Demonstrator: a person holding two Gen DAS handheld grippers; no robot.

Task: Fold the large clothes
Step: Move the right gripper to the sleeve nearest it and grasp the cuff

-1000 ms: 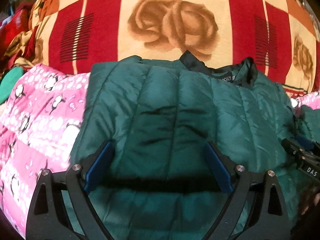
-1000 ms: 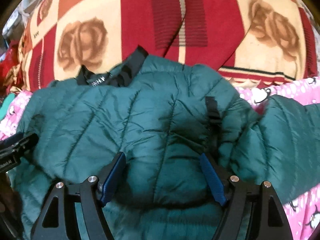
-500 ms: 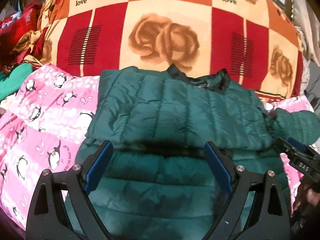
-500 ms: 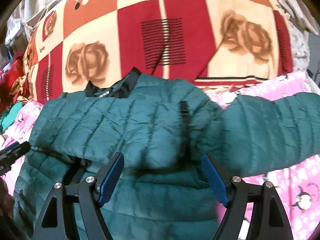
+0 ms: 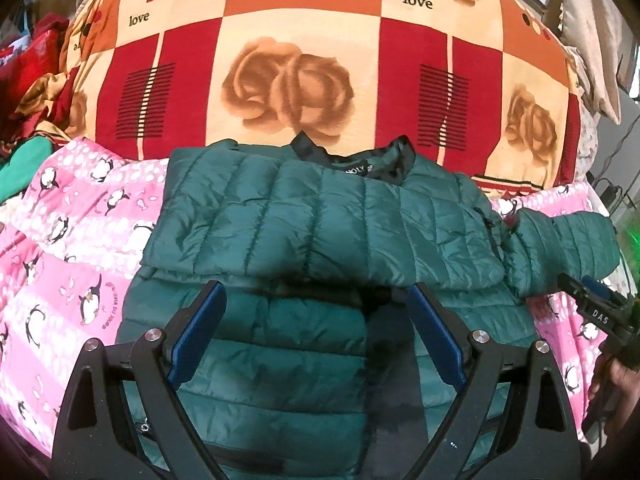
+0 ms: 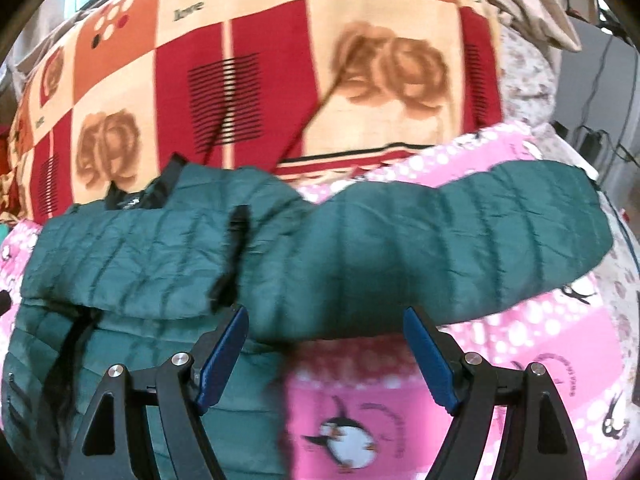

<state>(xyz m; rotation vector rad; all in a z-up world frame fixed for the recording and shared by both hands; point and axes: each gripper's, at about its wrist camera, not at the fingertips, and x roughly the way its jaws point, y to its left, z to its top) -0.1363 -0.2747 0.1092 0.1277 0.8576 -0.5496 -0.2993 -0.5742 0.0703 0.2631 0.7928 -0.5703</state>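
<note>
The green jacket lies on the pink penguin blanket, collar at twelve o'clock. The left tongs hang spread above its lower half — nothing gripped. The right tongs gape too, empty, with the sleeve stretching toward three o'clock just beyond their tips.

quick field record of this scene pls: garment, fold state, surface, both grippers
garment: green puffer jacket
fold state: one sleeve laid across the chest, the other sleeve stretched out sideways
surface: pink penguin blanket, red rose blanket behind it
left gripper: open, empty, over the jacket's lower body
right gripper: open, empty, below the outstretched sleeve
</note>
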